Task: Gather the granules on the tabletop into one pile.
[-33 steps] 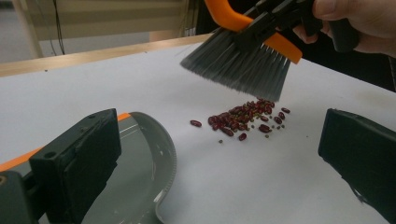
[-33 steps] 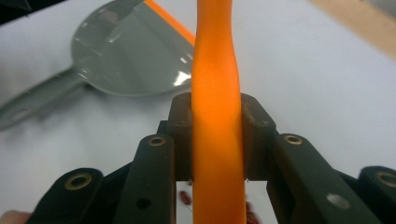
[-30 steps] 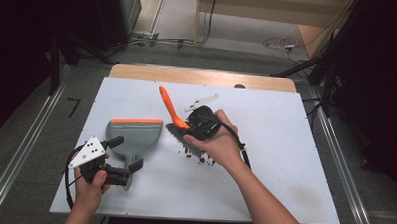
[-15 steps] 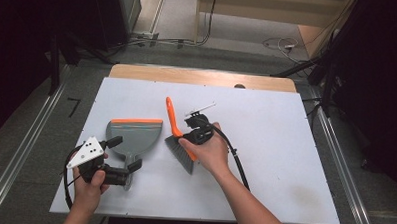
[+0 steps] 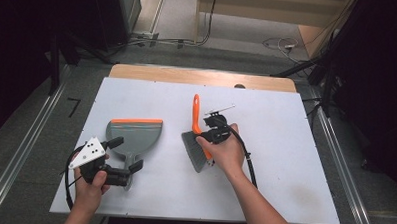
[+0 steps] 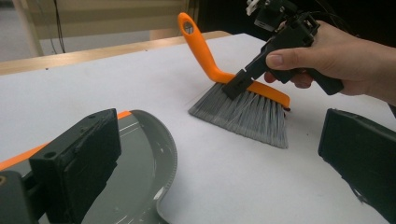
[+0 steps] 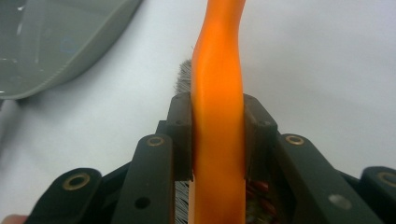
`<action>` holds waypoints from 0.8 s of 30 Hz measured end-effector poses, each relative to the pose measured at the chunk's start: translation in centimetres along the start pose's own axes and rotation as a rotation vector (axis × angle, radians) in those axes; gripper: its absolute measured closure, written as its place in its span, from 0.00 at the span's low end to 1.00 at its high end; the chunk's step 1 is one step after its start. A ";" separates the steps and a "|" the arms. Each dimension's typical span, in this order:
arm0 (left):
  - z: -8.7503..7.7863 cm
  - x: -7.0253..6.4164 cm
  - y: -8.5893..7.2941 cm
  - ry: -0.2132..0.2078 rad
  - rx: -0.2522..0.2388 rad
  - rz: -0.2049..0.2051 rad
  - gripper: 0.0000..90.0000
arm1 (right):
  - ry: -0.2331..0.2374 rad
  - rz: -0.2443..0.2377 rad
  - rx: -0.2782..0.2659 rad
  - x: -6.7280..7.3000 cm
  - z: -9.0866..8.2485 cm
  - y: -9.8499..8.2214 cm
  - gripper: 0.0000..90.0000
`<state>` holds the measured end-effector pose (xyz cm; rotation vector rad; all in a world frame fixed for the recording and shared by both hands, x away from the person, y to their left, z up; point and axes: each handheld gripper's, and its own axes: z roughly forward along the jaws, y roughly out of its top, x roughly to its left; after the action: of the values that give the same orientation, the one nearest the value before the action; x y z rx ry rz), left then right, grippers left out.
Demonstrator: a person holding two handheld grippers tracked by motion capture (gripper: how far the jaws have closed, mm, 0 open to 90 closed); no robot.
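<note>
A hand brush [image 5: 195, 113] with an orange handle and grey bristles stands on the white table, bristles down. My right gripper [image 5: 209, 137] is shut on its orange back just above the bristles; in the right gripper view the two pads press the brush handle [image 7: 219, 46] from both sides. A grey dustpan [image 5: 135, 136] with an orange lip lies flat to the left of the brush, a short gap between them. My left gripper [image 5: 126, 153] rests at the dustpan's near end, jaws wide apart. In the left gripper view the dustpan's rim [image 6: 161, 154] curves between them, and the brush [image 6: 252, 112] lies beyond.
The white table top [image 5: 295, 145] has bare room to the right and at the back, where a wooden strip [image 5: 202, 77] borders it. A few small reddish bits [image 7: 257, 191] lie under the brush. Cables trail from both grippers toward the near edge.
My right gripper has carried the brush leftward and nearer, toward the dustpan, and turned its handle to point away from me. The left gripper and the dustpan have stayed put.
</note>
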<state>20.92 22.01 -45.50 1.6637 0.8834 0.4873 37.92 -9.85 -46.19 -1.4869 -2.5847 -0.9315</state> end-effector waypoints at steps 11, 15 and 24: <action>0.1 -0.1 0.0 0.000 0.003 -0.001 0.00 | -0.059 0.022 -0.009 -2.7 -1.5 -0.4 0.75; 0.1 -0.1 0.0 0.000 0.004 0.000 0.00 | -0.072 0.029 -0.008 -3.4 -1.9 -0.5 0.75; 0.1 -0.1 -0.1 -0.001 0.005 0.000 0.00 | -0.091 0.038 -0.012 -5.0 -2.7 -0.7 0.75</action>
<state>20.93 21.87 -45.58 1.6689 0.8845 0.4850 39.38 -15.41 -45.83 -1.6129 -2.6061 -0.8980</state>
